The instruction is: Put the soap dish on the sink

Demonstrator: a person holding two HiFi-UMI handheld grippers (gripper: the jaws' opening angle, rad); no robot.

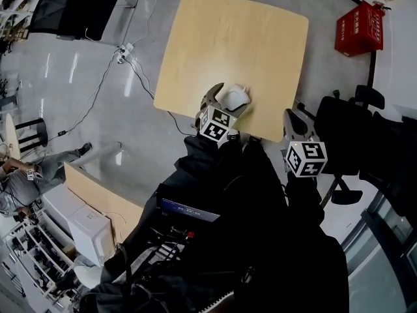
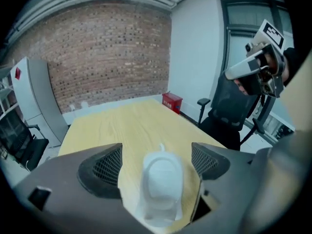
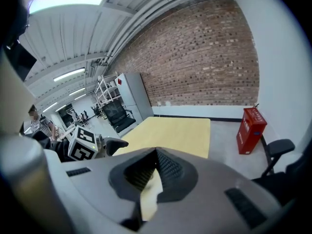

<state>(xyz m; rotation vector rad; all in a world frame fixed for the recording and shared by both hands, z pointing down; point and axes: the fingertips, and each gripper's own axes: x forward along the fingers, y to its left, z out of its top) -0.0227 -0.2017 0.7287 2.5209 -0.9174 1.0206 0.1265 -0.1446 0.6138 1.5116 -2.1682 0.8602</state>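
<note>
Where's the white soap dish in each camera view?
Head view: soap dish centre frame, by the table's near edge.
Left gripper view: dish bottom centre, between the jaws.
Right gripper view: not in it.
Shared landmark: the red box on the floor.

The wooden table lay bare across nearly all its top, open to approach from every side. The only thing on it was the white soap dish at the near edge, between the spread jaws of the left gripper, with a gap on either side. Off the near right corner, a black office chair crowded the right gripper. A red box stood on the floor well past the far right corner.
</note>
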